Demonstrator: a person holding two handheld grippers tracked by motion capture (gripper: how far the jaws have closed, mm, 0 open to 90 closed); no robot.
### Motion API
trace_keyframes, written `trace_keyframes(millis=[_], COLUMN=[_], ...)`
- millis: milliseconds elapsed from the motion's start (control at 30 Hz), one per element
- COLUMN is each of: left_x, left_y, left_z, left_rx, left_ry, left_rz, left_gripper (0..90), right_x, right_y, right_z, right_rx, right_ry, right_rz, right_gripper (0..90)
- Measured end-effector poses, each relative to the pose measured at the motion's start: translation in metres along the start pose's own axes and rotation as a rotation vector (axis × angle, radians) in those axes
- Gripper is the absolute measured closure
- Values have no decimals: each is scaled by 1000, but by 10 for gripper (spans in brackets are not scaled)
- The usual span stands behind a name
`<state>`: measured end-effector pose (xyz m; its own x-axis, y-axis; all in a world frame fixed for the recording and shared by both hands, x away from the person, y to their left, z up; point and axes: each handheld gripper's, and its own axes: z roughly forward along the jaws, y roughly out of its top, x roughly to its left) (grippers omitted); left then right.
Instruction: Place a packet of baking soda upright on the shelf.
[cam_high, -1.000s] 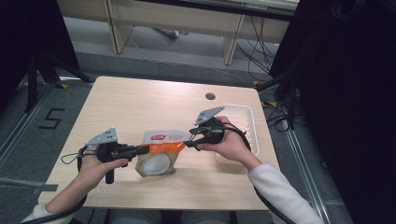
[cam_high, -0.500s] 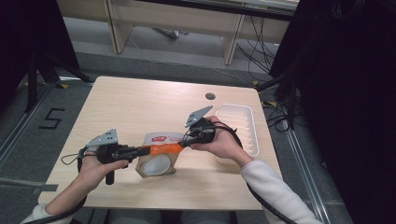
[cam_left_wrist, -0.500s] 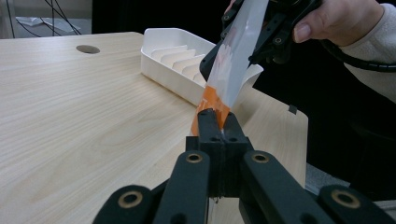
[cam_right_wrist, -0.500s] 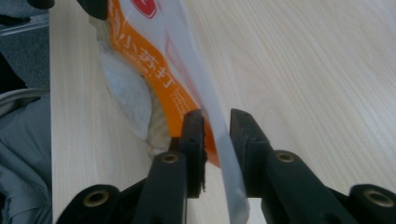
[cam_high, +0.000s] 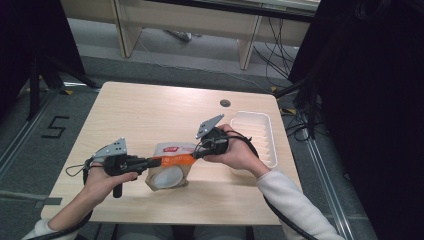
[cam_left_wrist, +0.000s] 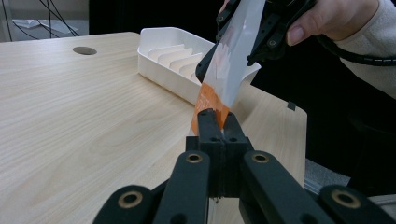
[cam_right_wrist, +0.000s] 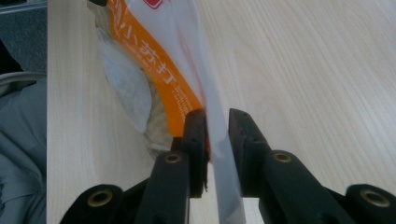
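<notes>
A clear plastic bag (cam_high: 170, 165) with an orange band and a round white content lies on the table, its top edge lifted. My left gripper (cam_high: 157, 161) is shut on the orange end of the bag (cam_left_wrist: 231, 56), its jaws (cam_left_wrist: 218, 116) pressed together on the film. My right gripper (cam_high: 196, 154) has just been closing its jaws. The bag's other end (cam_right_wrist: 154, 56) runs between them, and the pads (cam_right_wrist: 217, 116) pinch the film. The bag's top edge is stretched between the two grippers.
A white ribbed tray (cam_high: 252, 122) stands at the table's right edge, just beyond my right hand. A round cable hole (cam_high: 225, 103) is behind it. The wooden table (cam_high: 150, 115) ends close to both forearms at the front.
My right gripper has moved left from beside the tray to the bag and its jaws have closed on the bag's right end. The left gripper has kept still.
</notes>
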<state>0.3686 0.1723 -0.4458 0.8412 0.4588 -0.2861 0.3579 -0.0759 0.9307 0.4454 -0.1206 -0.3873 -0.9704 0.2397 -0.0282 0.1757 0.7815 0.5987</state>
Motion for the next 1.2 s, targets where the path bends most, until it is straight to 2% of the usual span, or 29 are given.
trace_keyframes(millis=[100,200,233,267,367,500,533,667,700,733,800,833,900,933,967,1000,1033,1133,1200], left_x=[1,1,1,1,-1,-1,0,-2,-1,-1,-2,0,-3,-2,-4,-5,-6,-9,-12], left_y=[0,-1,-1,0,0,-1,-1,-3,-3,-4,-4,-5,-6,-6,-6,-7,-8,-9,-9], left_z=[0,0,0,0,1,2,3,5,5,7,7,9,10,12,13,15,16,18,18], left_rx=[0,-2,1,5,11,18,20,34,41,37,42,43,54,64,64,67,75,81,85], left_ry=[0,7,10,8,20,28,21,43,39,34,48,37,53,48,52,54,61,50,67], left_rz=[7,-7,1,39,44,36,56,53,74,67,54,77,67,102,97,90,111,146,149], left_gripper=[895,895,895,895,894,894,894,893,892,892,890,890,882,879,874,867,856,811,769], right_x=[0,2,3,3,5,6,6,8,8,9,9,9,11,11,12,12,13,16,18], right_y=[1,2,2,3,5,7,7,9,10,10,12,12,18,19,20,22,24,28,30], right_z=[1,-1,-2,-3,-7,-10,-10,-14,-15,-17,-21,-21,-27,-29,-31,-32,-34,-39,-41], right_rx=[5,17,20,27,42,67,71,90,92,100,102,102,107,113,118,123,133,156,178], right_ry=[-1,-1,0,4,13,12,14,24,29,24,31,31,19,22,27,23,21,7,-4], right_rz=[-14,-32,-38,-38,-46,-58,-60,-68,-66,-48,-51,-51,-58,-58,-56,-75,-82,-94,-86], right_gripper=[797,850,861,870,899,900,900,900,900,900,900,900,900,900,900,900,900,900,900])
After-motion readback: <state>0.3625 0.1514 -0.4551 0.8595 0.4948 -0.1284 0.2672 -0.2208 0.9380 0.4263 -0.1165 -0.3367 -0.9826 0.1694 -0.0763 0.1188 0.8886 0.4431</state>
